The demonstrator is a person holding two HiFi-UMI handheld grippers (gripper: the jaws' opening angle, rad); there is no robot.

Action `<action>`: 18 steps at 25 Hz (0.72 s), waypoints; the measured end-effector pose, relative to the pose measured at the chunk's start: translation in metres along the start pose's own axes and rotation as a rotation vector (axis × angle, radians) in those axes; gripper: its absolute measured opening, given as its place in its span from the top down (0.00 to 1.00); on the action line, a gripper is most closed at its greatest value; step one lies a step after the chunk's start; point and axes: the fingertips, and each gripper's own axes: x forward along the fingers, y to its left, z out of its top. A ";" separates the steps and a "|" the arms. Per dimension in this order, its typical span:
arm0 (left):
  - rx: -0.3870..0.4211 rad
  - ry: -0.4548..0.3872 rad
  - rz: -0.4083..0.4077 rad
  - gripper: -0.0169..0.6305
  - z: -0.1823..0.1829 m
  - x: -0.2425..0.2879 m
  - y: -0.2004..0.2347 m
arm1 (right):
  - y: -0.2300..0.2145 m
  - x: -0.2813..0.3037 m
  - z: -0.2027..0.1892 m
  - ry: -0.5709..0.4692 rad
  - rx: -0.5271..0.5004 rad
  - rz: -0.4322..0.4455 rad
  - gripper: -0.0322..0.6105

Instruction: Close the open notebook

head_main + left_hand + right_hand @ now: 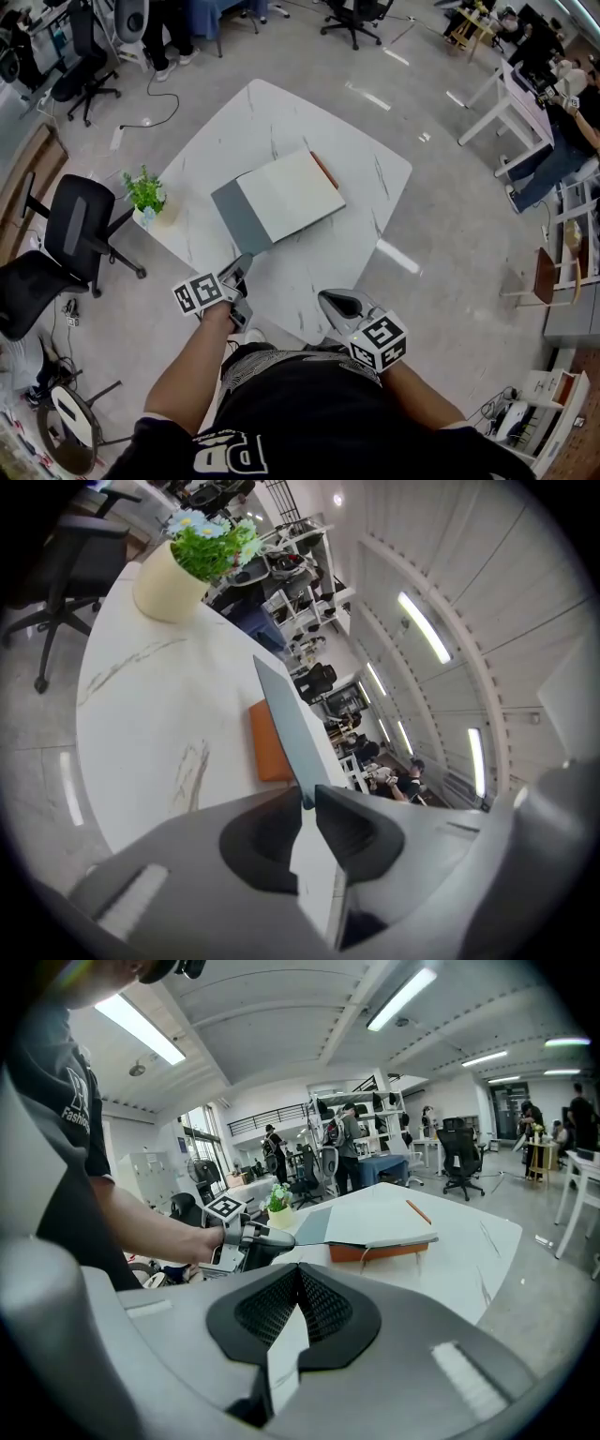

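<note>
The notebook (291,192) lies open in the middle of the white table (281,112), white pages up, over an orange back cover (375,1252). Its grey front cover (239,217) sticks out at the near left and is lifted off the table. My left gripper (242,267) is shut on that cover's near corner. In the left gripper view the cover (286,728) runs edge-on from between the jaws of the left gripper (307,803). My right gripper (330,300) hangs shut and empty at the table's near edge, apart from the notebook (380,1222).
A small potted plant (147,195) stands at the table's left corner. A thin orange pencil-like stick (417,1211) lies on the page. A black office chair (80,234) stands left of the table, with desks and people further off.
</note>
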 end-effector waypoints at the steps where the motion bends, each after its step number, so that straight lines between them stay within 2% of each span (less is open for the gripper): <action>1: 0.014 -0.004 0.000 0.81 0.002 -0.001 -0.004 | -0.001 0.000 0.001 -0.003 0.000 0.002 0.95; 8: 0.141 -0.034 0.030 0.81 0.013 -0.007 -0.031 | -0.006 -0.004 0.005 -0.024 -0.008 0.011 0.95; 18: 0.289 -0.087 0.000 0.82 0.030 0.001 -0.088 | -0.017 -0.018 0.010 -0.052 -0.019 0.025 0.95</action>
